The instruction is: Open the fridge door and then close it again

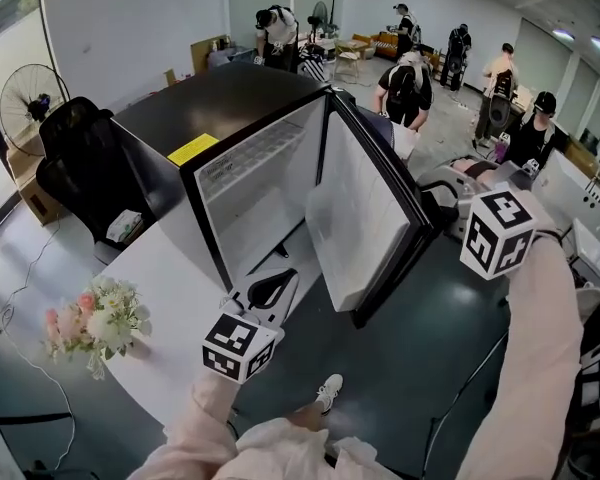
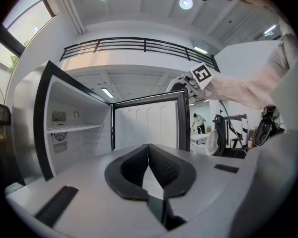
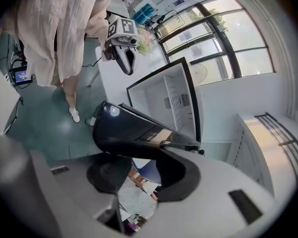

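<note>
The black fridge (image 1: pixel 220 98) stands on the floor with its door (image 1: pixel 355 203) swung wide to the right, showing a bare white inside (image 2: pixel 74 133). My right gripper (image 1: pixel 438 204) is at the door's upper outer corner. In the right gripper view the dark door edge (image 3: pixel 139 125) lies across both fingertips and hides them; the jaws stand well apart behind it. My left gripper (image 1: pixel 272 286) hangs in front of the open compartment, clear of the fridge. Its jaws are shut (image 2: pixel 149 148) with nothing between them.
A white table (image 1: pixel 170 298) runs along the fridge's left side, with a bunch of flowers (image 1: pixel 95 318) on it. A black chair (image 1: pixel 80 158) and a fan (image 1: pixel 30 98) stand behind it. Several people (image 1: pixel 405 83) work at the back. My shoe (image 1: pixel 328 393) is below the door.
</note>
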